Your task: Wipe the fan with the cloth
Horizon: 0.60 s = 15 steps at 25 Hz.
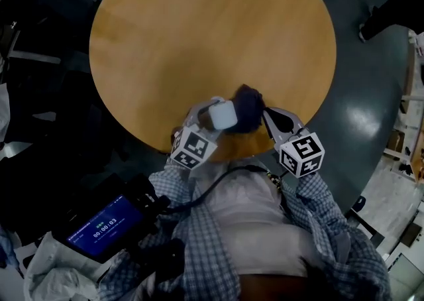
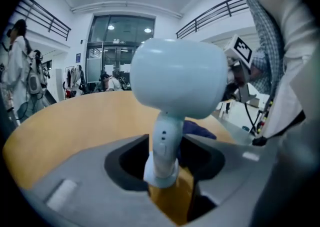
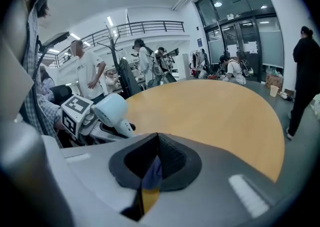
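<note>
Seen from the head, a person stands at the near edge of a round wooden table (image 1: 212, 28) with a gripper in each hand, both reaching onto the tabletop.

The left gripper (image 2: 167, 158) has its jaws apart. A small pale-blue plastic fan (image 2: 177, 78), with a rounded head on a short stem, stands between them. Its stem is close to upright with a slight lean, and its foot sits low in the gap. The stem is near the right-hand pad and there is open space on the other side. Neither pad appears to press on it.

The right gripper (image 3: 155, 151) has its jaws together, pinching a fold of dark navy fabric cloth (image 1: 249, 109). The rest of the cloth bunches just ahead of its tips.

From the right gripper, the fan lies to the left and slightly ahead. Its head is just beside the bunched cloth, and whether the two touch cannot be told.

The left gripper is the one at the fan, so it would probably need to close on the stem to steady it. The wipe would then likely be a short leftward sweep of the cloth across the rounded head.
</note>
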### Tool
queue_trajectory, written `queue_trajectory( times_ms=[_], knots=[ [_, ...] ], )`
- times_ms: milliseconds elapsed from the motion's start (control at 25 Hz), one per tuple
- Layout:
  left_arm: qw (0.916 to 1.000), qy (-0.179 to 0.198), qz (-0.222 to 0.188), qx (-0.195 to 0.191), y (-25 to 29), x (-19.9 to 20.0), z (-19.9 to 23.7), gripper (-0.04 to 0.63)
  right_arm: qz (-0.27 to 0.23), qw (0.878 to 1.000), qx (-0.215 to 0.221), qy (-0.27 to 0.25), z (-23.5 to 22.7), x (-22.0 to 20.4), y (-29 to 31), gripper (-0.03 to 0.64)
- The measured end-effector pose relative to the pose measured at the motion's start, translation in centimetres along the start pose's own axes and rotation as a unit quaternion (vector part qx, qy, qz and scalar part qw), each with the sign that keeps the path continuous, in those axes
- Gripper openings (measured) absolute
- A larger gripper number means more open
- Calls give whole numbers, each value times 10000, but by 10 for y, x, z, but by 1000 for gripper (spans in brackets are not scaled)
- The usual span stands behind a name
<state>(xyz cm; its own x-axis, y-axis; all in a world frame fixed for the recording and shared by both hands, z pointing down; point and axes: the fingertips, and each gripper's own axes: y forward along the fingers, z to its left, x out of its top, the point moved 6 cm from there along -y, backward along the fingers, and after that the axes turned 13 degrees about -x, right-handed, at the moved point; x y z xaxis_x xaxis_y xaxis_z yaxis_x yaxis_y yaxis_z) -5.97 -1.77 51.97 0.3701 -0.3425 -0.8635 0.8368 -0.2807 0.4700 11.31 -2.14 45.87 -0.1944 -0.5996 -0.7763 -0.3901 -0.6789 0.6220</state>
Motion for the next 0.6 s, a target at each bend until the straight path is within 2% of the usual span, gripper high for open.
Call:
queue_trajectory(
  times_ms=[80,160,320,480,600],
  knots=[
    [10000,45,-4,73,-3,2,-44,170,243,9991,-47,-357,-1,-25,-30,3],
    [9999,76,18,144,-7,1,-61,157,499,9955,-37,-803,1,-39,-34,5],
    [9993,-19,-42,383,-13,1,-58,155,910,9879,283,-1222,18,-49,-5,154],
    [9975,-332,-232,574,-21,-2,-50,153,1257,9767,345,-1705,38,-63,24,193],
    [9954,-544,-340,712,-25,-1,-44,153,1383,9709,361,-1923,47,-65,37,194]
  ],
)
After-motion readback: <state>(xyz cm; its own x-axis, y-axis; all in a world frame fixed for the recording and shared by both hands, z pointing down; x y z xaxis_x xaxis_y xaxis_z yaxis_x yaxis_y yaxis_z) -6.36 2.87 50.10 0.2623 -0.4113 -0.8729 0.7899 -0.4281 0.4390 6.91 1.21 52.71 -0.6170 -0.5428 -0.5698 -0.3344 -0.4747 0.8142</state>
